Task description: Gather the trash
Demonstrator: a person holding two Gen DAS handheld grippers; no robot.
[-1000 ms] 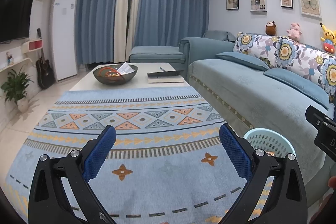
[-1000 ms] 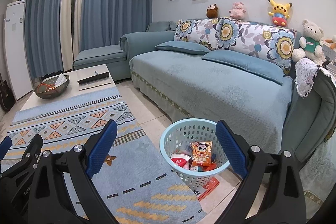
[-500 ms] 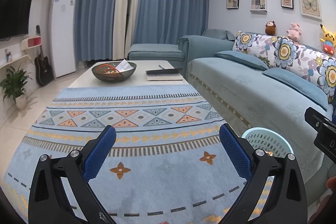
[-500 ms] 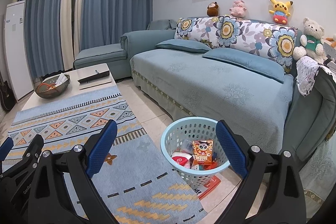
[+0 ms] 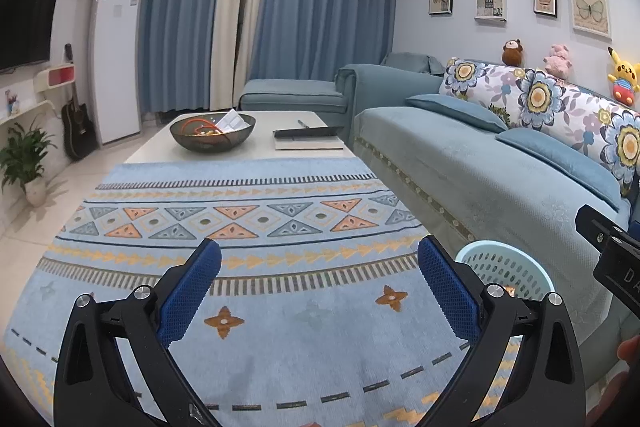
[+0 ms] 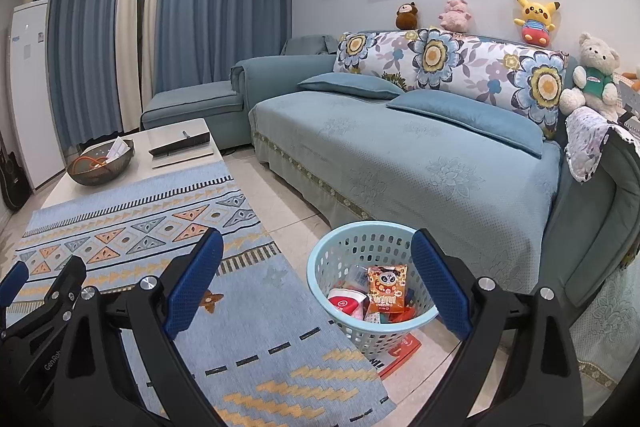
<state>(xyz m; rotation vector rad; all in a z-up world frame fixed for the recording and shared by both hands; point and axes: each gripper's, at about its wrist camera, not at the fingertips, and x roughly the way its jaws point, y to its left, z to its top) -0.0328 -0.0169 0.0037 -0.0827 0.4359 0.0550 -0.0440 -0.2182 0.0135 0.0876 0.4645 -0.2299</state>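
Both my left tool (image 5: pixel 318 287) and right tool (image 6: pixel 316 279) gape wide, empty; the basket (image 6: pixel 340 251) holds wrappers (image 6: pixel 387 289), rug (image 5: pixel 260 235) bare, job seemingly almost done.

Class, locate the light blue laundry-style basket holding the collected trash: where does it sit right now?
In the right wrist view the basket stands on the tiled floor at lower centre, between the patterned rug and the blue sofa, partly behind the right gripper's right finger.

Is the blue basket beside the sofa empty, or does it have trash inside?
Not empty. The basket holds several wrappers, among them an orange snack packet.
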